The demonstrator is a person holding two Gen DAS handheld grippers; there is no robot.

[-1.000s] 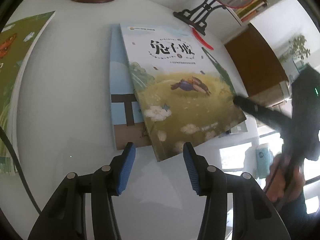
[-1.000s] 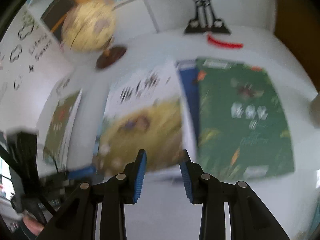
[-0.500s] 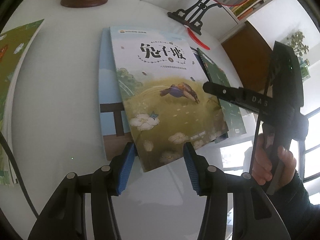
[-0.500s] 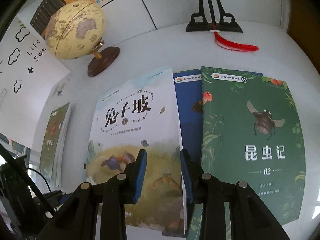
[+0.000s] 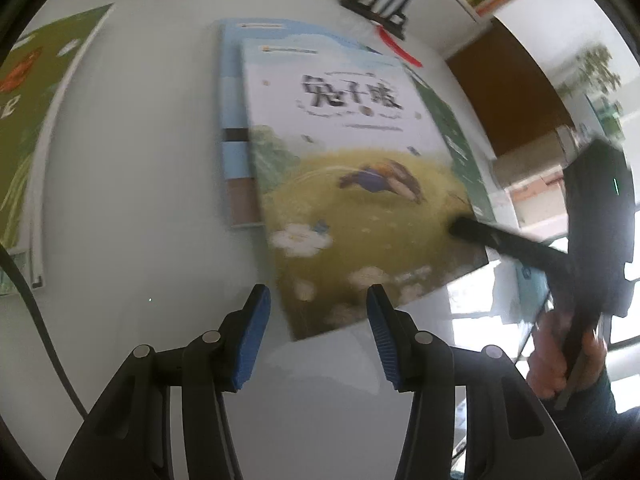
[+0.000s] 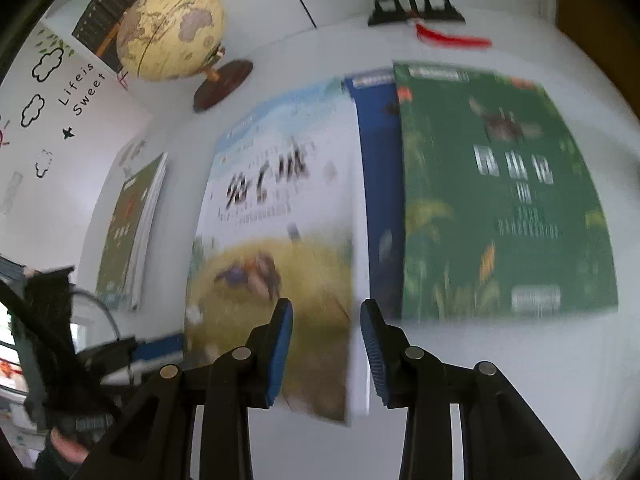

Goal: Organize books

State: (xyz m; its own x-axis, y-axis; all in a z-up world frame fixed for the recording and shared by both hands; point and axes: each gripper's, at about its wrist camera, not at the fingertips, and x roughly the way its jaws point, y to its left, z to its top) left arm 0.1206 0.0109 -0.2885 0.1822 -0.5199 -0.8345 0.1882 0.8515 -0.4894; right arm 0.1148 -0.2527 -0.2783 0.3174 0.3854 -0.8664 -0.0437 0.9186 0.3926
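A glossy white table carries everything here, with shelving and a wall decal behind it. Nearest in the left wrist view, the left gripper stands wide open with nothing between its blue pads, the bottom corner of the meadow-cover book lying just ahead of the gap. In the right wrist view the right gripper is likewise parted and holds nothing; the right edge of the same meadow-cover book runs down between its pads, and whether a pad touches the cover cannot be told through the blur. That book lies askew on a light-blue book, so the likeliest trouble is a nudge that slides the thin cover on the slick top instead of squaring it, or drags the lower book along and fans the pile further. A pinch on the edge alone could curl the cover. Beside it a dark-blue book lies under a green insect book, close enough that a sideways push could ride over them. The two grippers work near one another, so a collision is possible. A further green stack sits at the table's left side. Farther back, the globe, the black ornament stand and its red tassel could be struck if a book is shoved too far.
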